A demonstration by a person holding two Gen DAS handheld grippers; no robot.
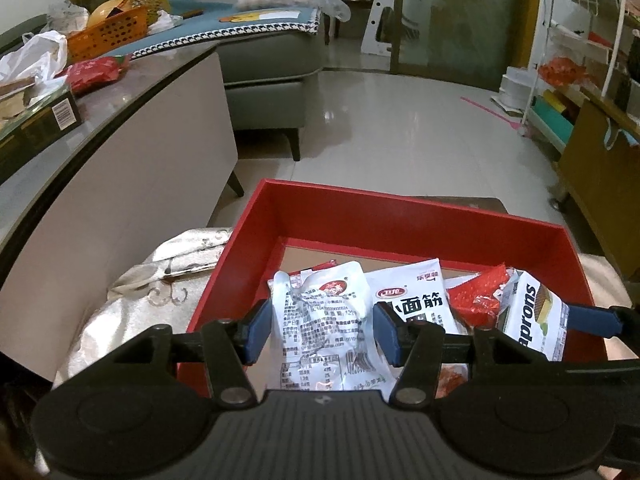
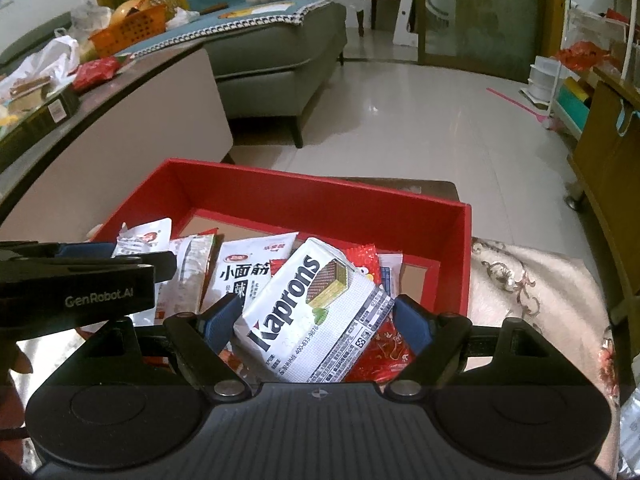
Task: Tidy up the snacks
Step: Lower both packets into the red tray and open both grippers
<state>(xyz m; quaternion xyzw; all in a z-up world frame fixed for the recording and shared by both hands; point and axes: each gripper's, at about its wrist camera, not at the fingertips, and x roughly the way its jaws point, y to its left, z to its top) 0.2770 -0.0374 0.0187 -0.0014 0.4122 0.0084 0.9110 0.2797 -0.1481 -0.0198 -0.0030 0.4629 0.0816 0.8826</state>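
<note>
A red box (image 1: 420, 216) (image 2: 320, 196) holds several snack packets. My left gripper (image 1: 322, 334) is open around a crumpled silver-white packet (image 1: 320, 312), its blue pads (image 1: 256, 332) on either side; I cannot tell if they touch it. My right gripper (image 2: 318, 322) is open around a white Kaprons wafer pack (image 2: 316, 312) (image 1: 532, 316), which lies tilted on the pile. A white packet with Chinese print (image 1: 416, 296) (image 2: 248, 272) and a red packet (image 1: 480, 292) (image 2: 380, 354) lie between. The left gripper shows in the right wrist view (image 2: 80, 280).
The box rests on a beige embroidered cloth (image 1: 152, 292) (image 2: 532, 292). A low table (image 1: 120, 120) at left carries a red packet (image 1: 94, 74), a dark box (image 1: 36, 120), plastic bags and an orange basket (image 1: 108, 32). A grey sofa (image 2: 276, 52) and tiled floor lie beyond.
</note>
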